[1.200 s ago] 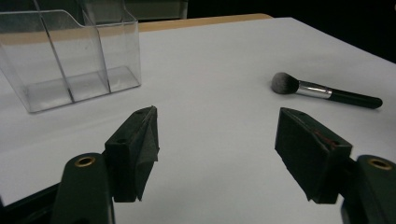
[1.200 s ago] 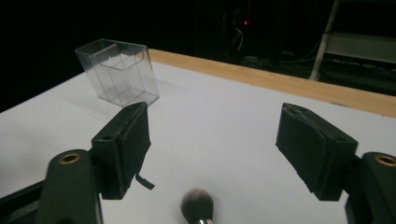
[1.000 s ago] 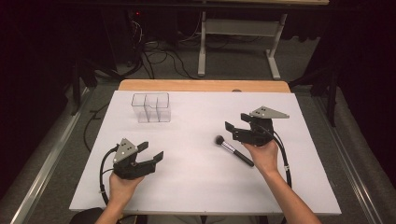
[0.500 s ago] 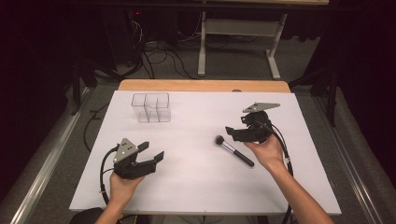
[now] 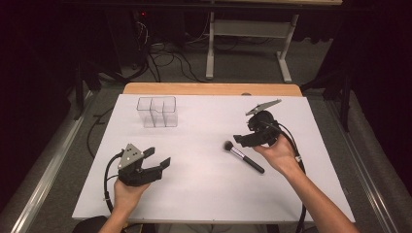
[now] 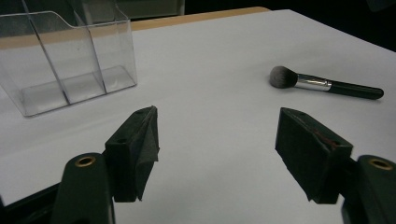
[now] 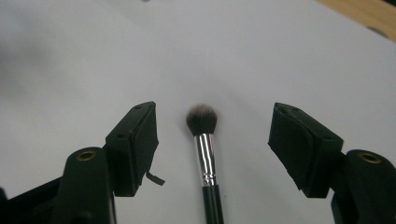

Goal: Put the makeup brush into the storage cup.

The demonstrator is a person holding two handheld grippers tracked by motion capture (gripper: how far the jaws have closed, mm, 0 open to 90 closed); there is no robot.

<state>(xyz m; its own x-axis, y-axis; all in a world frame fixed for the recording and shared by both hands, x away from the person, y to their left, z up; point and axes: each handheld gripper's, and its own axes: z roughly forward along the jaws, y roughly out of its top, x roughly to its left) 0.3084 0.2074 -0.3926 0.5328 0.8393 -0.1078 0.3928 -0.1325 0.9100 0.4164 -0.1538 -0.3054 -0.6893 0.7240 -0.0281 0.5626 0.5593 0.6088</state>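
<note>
Right gripper (image 5: 241,139) has tipped over the brush (image 5: 244,157), lying right of centre on the surface (image 5: 204,194), its wide fingers just closing slightly astride the untouched ferrule, a pickup judged imminent; left gripper (image 5: 159,159) idle, fingers wide, empty

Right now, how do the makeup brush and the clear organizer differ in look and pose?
The makeup brush is opaque, with a black handle, silver ferrule and dark bristles; the clear organizer is transparent plastic. The makeup brush lies flat on its side, while the clear organizer stands upright with open compartments that look empty. The makeup brush lies under the right gripper; the clear organizer stands apart from both grippers. Both rest on the white table.
</note>
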